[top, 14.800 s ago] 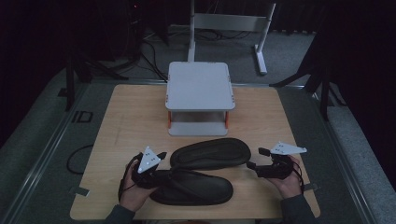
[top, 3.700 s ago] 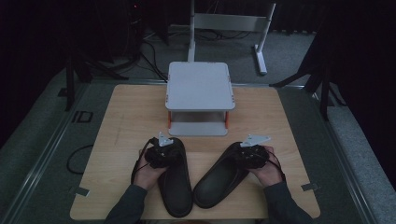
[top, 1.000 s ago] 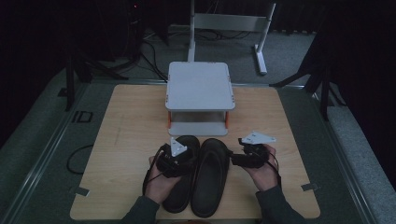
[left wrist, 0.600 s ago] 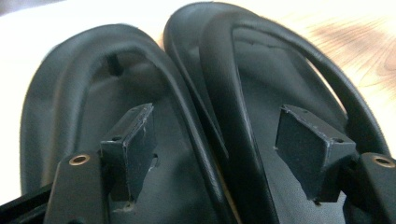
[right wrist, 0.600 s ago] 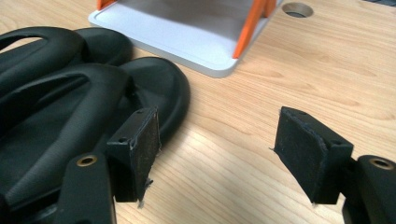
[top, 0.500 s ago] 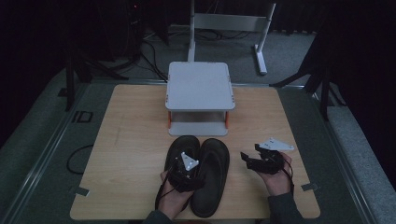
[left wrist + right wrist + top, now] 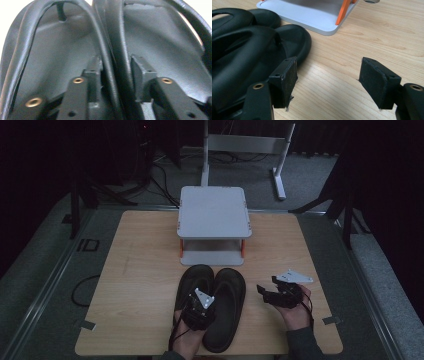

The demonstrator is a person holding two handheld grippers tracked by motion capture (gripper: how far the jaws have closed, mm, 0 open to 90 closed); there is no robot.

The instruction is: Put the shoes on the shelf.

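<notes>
Sandals side by side near the front edge of the counter (image 7: 135, 270): left sandal (image 7: 192, 280) and right sandal (image 7: 227, 312), inner edges touching, toes just short of the grey stand (image 7: 212, 212).

Left gripper (image 7: 198, 307) sits over the seam between them. In the left gripper view I see its jaws closed in on the two adjoining inner walls, one jaw inside each sandal, pads pressing the black rims together; the jaws have just been closing. Left sandal (image 7: 50, 55) and right sandal (image 7: 294, 42) both stay flat on the wood.

Right gripper (image 7: 267, 292) hangs to the right of the pair, jaws apart over bare wood, nothing between them; the near jaw lies just beside the right sandal's outer edge.

Open room: wide bare strip on the counter's left, a narrower one at right beyond my right hand (image 7: 295, 312). Stand's orange posts (image 7: 343, 11) sit close ahead.

Surface is pale wood grain. Room dark, grey floor, cables behind.
</notes>
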